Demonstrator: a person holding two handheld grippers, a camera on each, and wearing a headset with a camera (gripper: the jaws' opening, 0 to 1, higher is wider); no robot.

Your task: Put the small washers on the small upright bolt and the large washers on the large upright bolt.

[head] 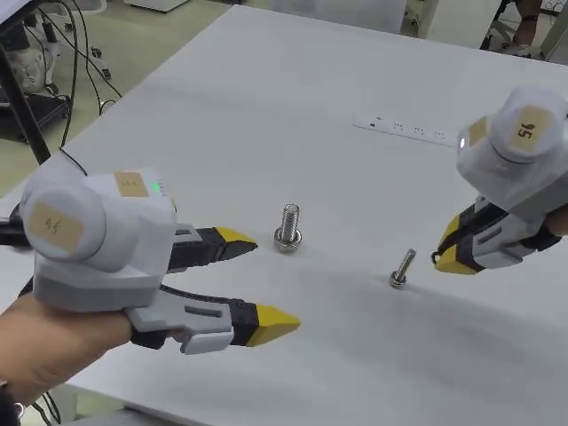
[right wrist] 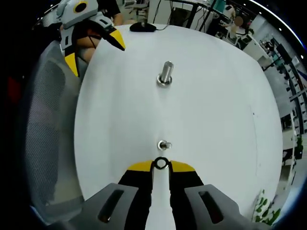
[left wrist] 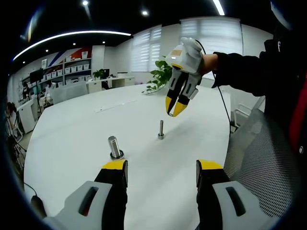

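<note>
The large upright bolt (head: 288, 228) (left wrist: 113, 147) (right wrist: 165, 74) stands mid-table on a wider metal base. To its right the small bolt (head: 402, 268) (left wrist: 161, 130) (right wrist: 164, 144) leans slightly. My right gripper (head: 453, 257) (left wrist: 175, 109) (right wrist: 161, 166) hovers just right of and above the small bolt, shut on a thin metal washer (right wrist: 161, 164) pinched at its yellow tips. My left gripper (head: 264, 280) (left wrist: 162, 170) (right wrist: 95, 53) is open with nothing between its fingers, low over the table on the near side of the large bolt.
A white power strip (head: 404, 129) lies at the back of the white table (head: 266, 115). A mesh chair (left wrist: 268, 158) stands beside the table's near edge. Cables and equipment (head: 35, 71) sit on the floor to the left.
</note>
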